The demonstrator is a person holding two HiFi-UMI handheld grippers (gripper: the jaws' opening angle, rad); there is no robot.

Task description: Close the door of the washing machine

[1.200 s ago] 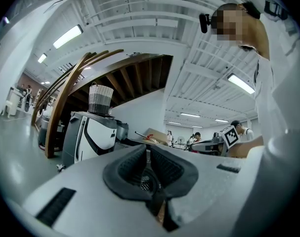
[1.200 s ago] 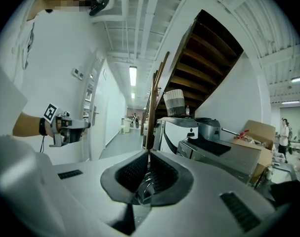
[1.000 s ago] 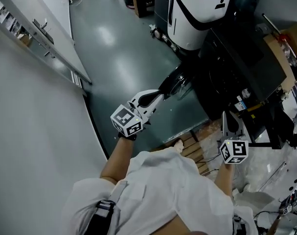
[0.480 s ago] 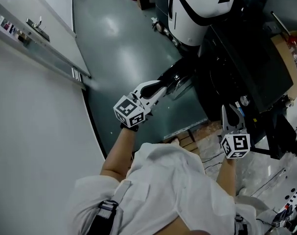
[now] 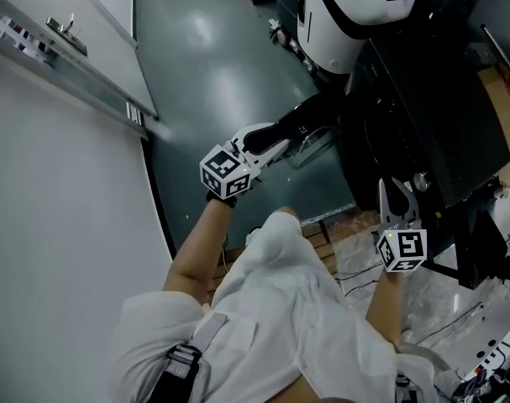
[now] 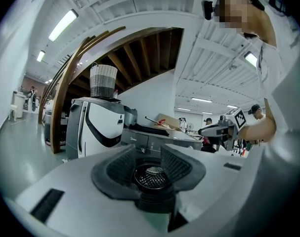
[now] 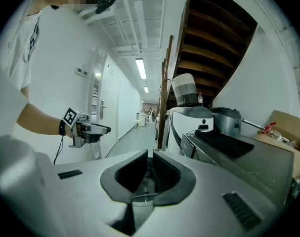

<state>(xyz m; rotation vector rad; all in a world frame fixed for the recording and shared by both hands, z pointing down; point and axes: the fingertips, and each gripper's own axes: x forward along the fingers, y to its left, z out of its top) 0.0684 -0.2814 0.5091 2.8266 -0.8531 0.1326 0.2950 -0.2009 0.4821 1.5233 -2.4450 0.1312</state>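
The dark washing machine stands at the right of the head view, its round door swung out to the left with the glass bowl showing. My left gripper is at the door's outer rim. Its jaws are opening and nothing lies between the pads. Whether a finger touches the rim I cannot tell. The machine's top shows ahead in the left gripper view; the door is hidden there. My right gripper hangs by the machine's front right, shut and empty.
A white and black robot-like unit stands beyond the machine. A cardboard box sits on its far side. A wooden pallet and plastic sheeting lie at my feet. A white wall with a door handle runs along the left.
My left gripper's jaws have parted and it has moved toward the machine beside the door. The right gripper has shifted only slightly. The head view has tilted.
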